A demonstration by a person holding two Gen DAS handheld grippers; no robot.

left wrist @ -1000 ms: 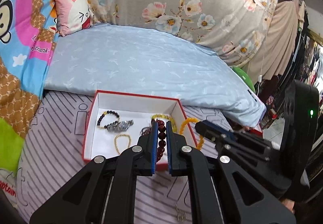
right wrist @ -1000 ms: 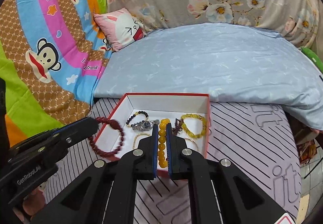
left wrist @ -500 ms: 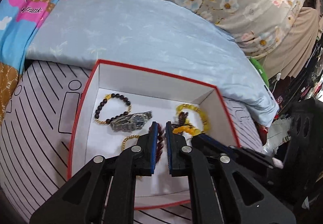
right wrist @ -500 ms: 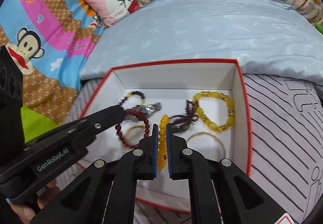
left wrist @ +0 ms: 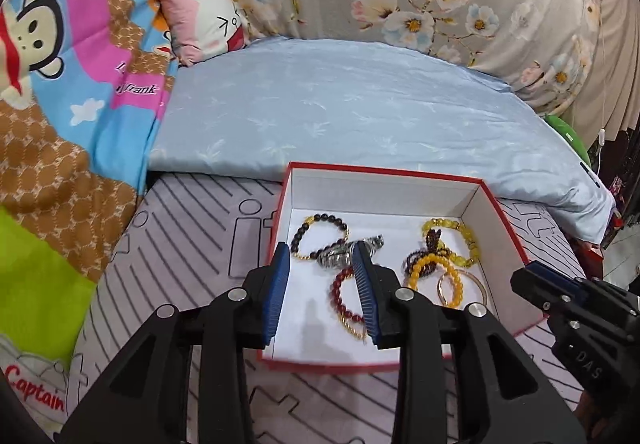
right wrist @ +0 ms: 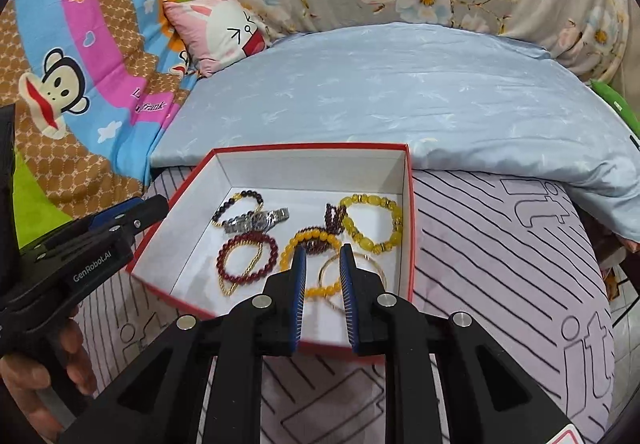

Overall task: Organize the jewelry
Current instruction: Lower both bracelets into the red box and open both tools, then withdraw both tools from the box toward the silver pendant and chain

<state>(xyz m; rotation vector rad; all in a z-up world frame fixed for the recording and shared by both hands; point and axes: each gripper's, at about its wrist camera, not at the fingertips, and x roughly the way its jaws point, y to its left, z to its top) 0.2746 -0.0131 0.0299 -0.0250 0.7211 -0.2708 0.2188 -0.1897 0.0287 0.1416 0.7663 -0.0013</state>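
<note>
A red box (left wrist: 508, 219) (right wrist: 412, 228) with a white inside sits on the striped mat and holds several bracelets. The dark red bead bracelet (left wrist: 340, 298) (right wrist: 248, 258) lies in the box near its front left. The orange bead bracelet (right wrist: 298, 244) (left wrist: 432, 268) lies beside it over a thin gold bangle (right wrist: 360, 264). A silver watch (right wrist: 258, 220), a black bead bracelet (left wrist: 318, 230) and a yellow bead bracelet (right wrist: 372, 222) lie further back. My left gripper (left wrist: 320, 258) is open and empty over the box's front left. My right gripper (right wrist: 323, 258) is open and empty above the orange bracelet.
The box rests on a lilac striped mat (right wrist: 500, 264) on a bed. A pale blue folded quilt (left wrist: 352, 115) lies just behind the box. A pink cartoon pillow (left wrist: 200, 19) and colourful bedding (left wrist: 60, 83) are at the back left.
Both grippers have opened and pulled back. The dark red bracelet and the orange bracelet have been let go and now lie in the box.
</note>
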